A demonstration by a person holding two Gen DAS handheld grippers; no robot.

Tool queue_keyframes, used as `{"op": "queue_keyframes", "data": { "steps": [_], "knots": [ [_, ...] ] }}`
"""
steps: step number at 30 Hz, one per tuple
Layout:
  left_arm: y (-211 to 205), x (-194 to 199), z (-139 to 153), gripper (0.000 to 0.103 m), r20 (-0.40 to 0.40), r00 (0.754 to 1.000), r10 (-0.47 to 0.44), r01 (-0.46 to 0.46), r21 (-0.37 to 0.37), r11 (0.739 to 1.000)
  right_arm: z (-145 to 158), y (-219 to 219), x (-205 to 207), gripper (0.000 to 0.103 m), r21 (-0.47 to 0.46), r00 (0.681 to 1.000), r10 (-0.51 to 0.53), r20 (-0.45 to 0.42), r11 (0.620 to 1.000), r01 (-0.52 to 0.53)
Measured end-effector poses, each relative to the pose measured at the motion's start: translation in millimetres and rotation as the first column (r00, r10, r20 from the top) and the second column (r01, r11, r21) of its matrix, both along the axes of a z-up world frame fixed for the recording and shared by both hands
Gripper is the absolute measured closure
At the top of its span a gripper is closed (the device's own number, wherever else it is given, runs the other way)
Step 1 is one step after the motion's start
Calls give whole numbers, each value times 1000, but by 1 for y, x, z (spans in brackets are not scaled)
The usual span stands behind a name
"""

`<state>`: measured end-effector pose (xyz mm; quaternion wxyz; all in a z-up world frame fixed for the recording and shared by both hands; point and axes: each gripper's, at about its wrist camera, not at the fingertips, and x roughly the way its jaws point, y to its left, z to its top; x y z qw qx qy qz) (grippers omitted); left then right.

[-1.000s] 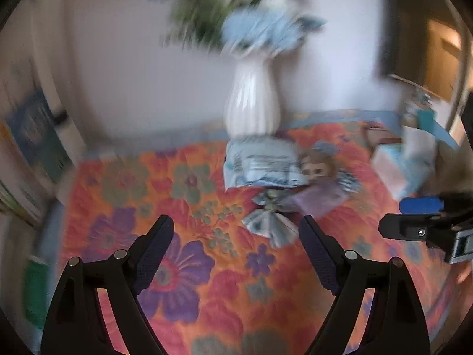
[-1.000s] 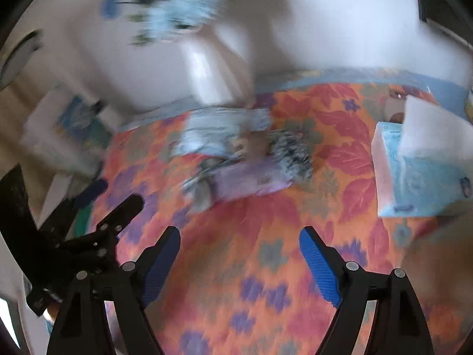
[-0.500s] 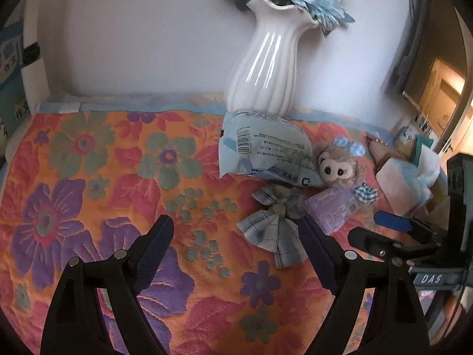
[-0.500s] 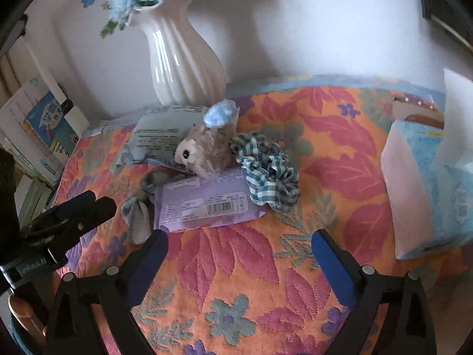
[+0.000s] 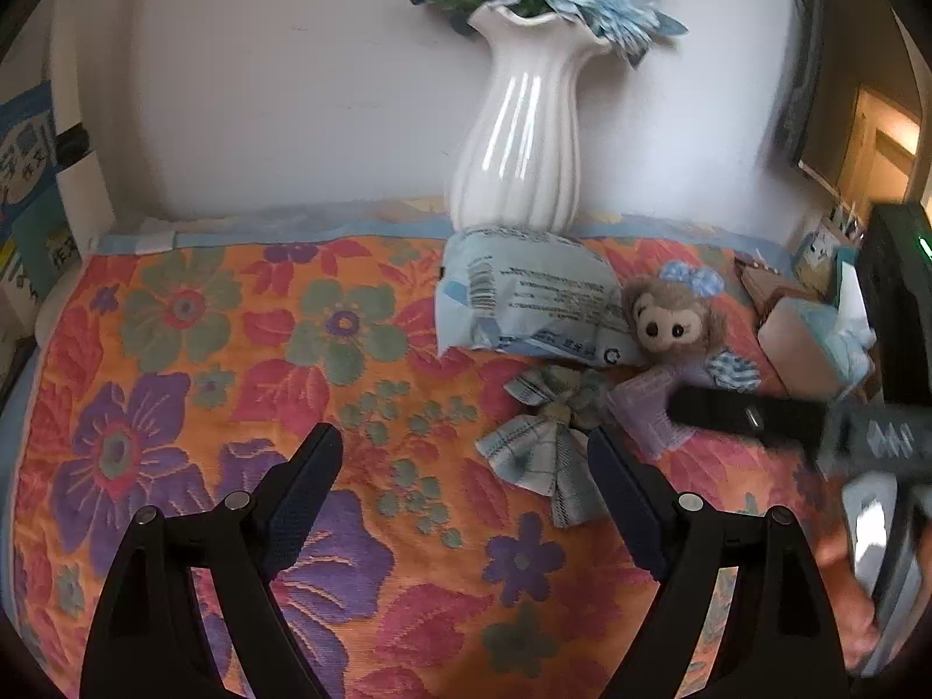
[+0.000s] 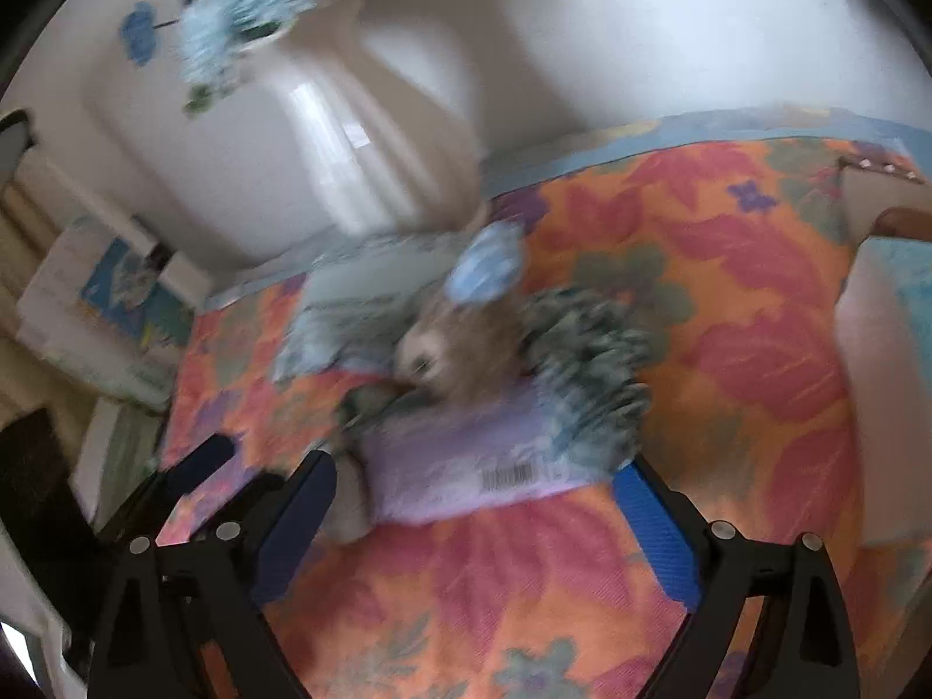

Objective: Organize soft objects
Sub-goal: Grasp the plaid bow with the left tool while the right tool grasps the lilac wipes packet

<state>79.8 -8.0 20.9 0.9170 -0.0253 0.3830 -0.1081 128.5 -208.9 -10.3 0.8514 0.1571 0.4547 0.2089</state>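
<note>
A pile of soft things lies on the floral cloth (image 5: 233, 408): a pale blue wipes pack (image 5: 524, 297), a small brown plush toy (image 5: 670, 320) with a blue bow, a purple tissue pack (image 6: 466, 466), a checked scrunchie (image 6: 588, 361) and a plaid fabric bow (image 5: 542, 448). My left gripper (image 5: 463, 495) is open and empty, just left of the plaid bow. My right gripper (image 6: 475, 501) is open, its jaws either side of the purple pack's near edge; it also shows in the left wrist view (image 5: 751, 416). The right wrist view is blurred.
A tall white vase (image 5: 524, 134) with blue flowers stands against the wall behind the pile. A blue tissue box (image 5: 815, 338) sits at the right. Books (image 5: 29, 186) stand off the table's left edge.
My right gripper has moved forward to the purple pack, which now lies between its jaws. My left gripper has closed in slightly on the pile.
</note>
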Motion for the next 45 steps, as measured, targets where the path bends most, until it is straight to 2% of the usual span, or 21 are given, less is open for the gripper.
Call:
{"op": "queue_keyframes", "data": {
  "steps": [3,4,5,8,9,10,13,16,18,21,23,29,34,36,37,38,39,40,41,43,45],
  "knots": [
    [7,2,-1,18,-7,1000,24,-24,-25,999,3,5,-22,8,64,993,116,-1,991,-115],
    [10,1,-1,18,-10,1000,29,-29,-31,999,4,7,-31,9,61,989,148,8,987,-148],
    [13,2,-1,18,-14,999,36,-36,-41,999,7,9,-38,9,27,987,157,22,987,-158],
    [17,5,-2,18,-30,998,49,-50,-60,997,19,18,-51,10,-172,983,152,102,976,-133],
    [18,6,-3,18,-35,998,51,-53,-64,997,24,23,-51,12,-240,978,163,134,963,-127],
    [20,5,-3,18,-38,998,55,-58,-69,996,27,28,-49,18,-283,973,178,148,950,-130],
    [25,6,-3,18,-41,997,64,-67,-90,994,24,46,-31,27,-373,959,249,136,910,-183],
    [27,7,-6,18,-53,997,55,-61,-111,992,13,57,-9,27,-431,945,293,146,879,-205],
    [27,7,-6,18,-53,998,45,-51,-118,992,3,58,4,27,-415,949,296,107,881,-228],
    [26,6,-6,18,-52,998,36,-41,-111,993,-3,57,2,42,-378,949,298,102,894,-240],
    [21,7,-7,18,-51,998,28,-33,-99,995,-2,55,-8,63,-383,948,301,103,891,-241],
    [6,3,-6,18,-35,999,-5,3,-45,999,-4,13,-38,64,-371,985,153,74,921,-115],
    [-27,6,-7,19,-64,996,-58,63,85,994,-9,-7,-55,64,-368,986,109,126,928,-56],
    [-44,8,-5,27,-70,994,-80,89,134,987,-9,-6,-53,64,-374,986,108,127,926,-54],
    [-53,12,-6,36,-80,993,-89,101,166,981,-10,-4,-52,64,-375,986,109,130,925,-53],
    [-59,17,-9,50,-93,991,-94,110,188,976,-10,-5,-52,64,-372,985,109,133,927,-52],
    [-63,22,-13,53,-106,990,-92,112,199,974,-10,-5,-52,64,-368,985,109,134,928,-52],
    [-64,29,-19,69,-125,988,-92,115,186,976,-9,-7,-53,64,-362,985,108,138,931,-52],
    [-63,30,-18,83,-104,990,-94,111,164,980,-9,-8,-54,64,-354,984,108,142,934,-52],
    [-62,29,-16,86,-99,989,-112,125,146,981,-9,-11,-57,64,-343,983,110,147,938,-54],
    [-62,20,-14,86,-91,989,-115,128,158,979,-8,-11,-59,65,-337,982,113,153,940,-56]
  ]
}}
